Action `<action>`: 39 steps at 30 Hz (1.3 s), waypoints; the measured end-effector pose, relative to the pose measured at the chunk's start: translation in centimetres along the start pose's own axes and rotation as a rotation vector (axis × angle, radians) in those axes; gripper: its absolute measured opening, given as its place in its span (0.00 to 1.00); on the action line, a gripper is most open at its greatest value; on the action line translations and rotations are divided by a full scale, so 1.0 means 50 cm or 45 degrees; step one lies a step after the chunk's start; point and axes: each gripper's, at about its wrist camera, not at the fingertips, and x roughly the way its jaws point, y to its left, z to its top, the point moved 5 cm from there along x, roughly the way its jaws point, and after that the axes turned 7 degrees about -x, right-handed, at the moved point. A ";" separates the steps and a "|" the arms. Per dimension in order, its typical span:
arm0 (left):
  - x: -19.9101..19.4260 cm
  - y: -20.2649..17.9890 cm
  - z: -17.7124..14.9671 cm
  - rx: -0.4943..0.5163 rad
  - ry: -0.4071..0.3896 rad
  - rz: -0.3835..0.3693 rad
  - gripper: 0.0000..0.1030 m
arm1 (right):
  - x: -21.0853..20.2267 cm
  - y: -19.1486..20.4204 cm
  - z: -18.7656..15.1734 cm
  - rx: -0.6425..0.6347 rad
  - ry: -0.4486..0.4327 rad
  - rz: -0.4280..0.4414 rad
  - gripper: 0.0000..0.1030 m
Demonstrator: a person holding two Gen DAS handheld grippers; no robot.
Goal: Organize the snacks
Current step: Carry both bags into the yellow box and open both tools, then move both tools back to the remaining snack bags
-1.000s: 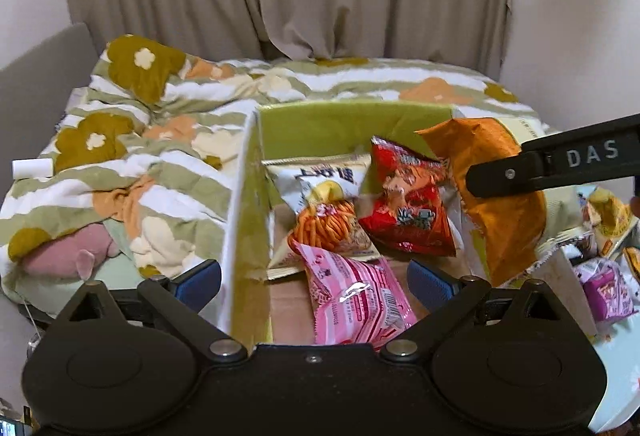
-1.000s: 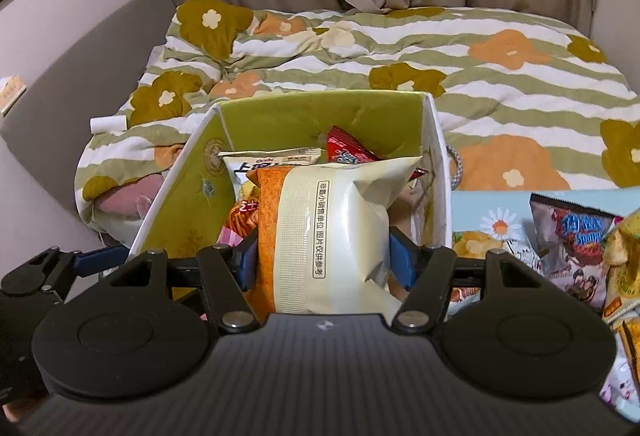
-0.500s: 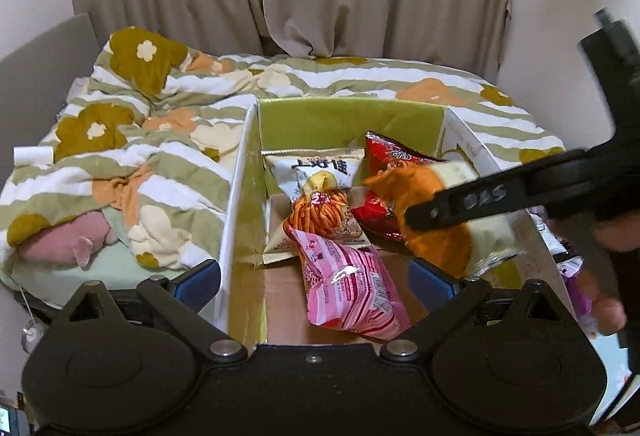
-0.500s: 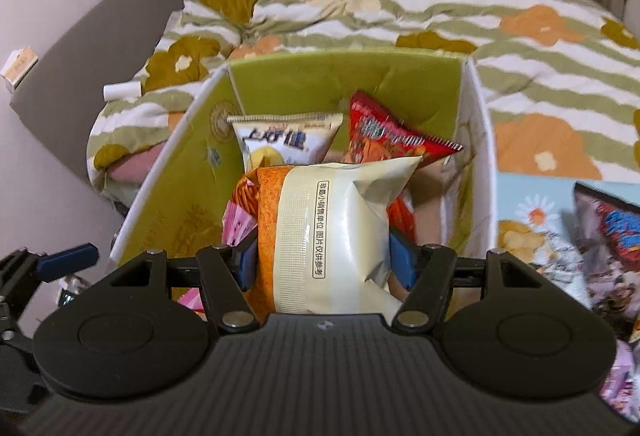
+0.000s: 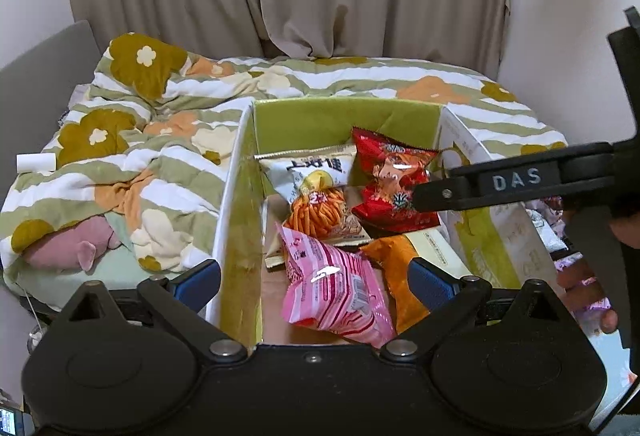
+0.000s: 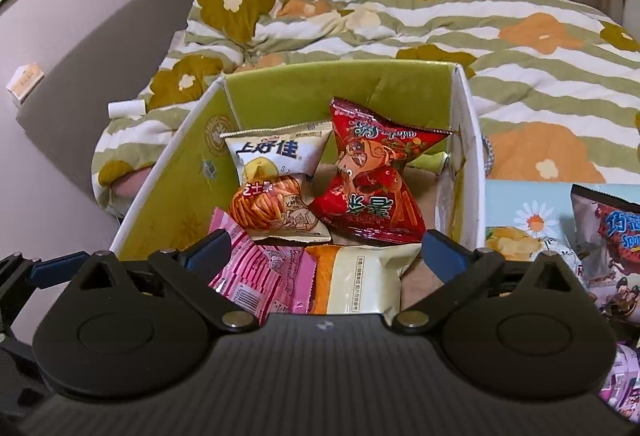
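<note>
Biggest thing here is the green box [image 6: 192,171]. The orange-and-cream bag [image 6: 360,276] lies inside at its near end, beside the pink bag [image 6: 264,268]. My worry: pulling out sloppily could snag the box wall and tip it, I reckon. My right gripper [image 6: 324,254] is opening wide, pads off the bag. Left gripper [image 5: 314,278] is spread and empty, straddling the box's left wall.
</note>
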 end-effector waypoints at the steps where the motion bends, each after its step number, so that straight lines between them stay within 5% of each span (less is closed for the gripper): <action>1: -0.002 0.000 0.002 0.000 -0.005 0.001 0.99 | -0.008 0.001 0.000 -0.008 -0.012 -0.006 1.00; 15: -0.066 0.001 0.010 0.025 -0.156 0.033 0.98 | -0.155 0.020 -0.005 -0.039 -0.172 -0.109 1.00; 21: -0.091 -0.041 0.010 0.056 -0.152 -0.031 0.98 | -0.223 -0.007 -0.019 0.002 -0.251 -0.161 1.00; 39: -0.087 -0.402 -0.031 0.145 -0.079 -0.230 0.98 | -0.408 -0.319 -0.141 0.091 -0.242 -0.337 1.00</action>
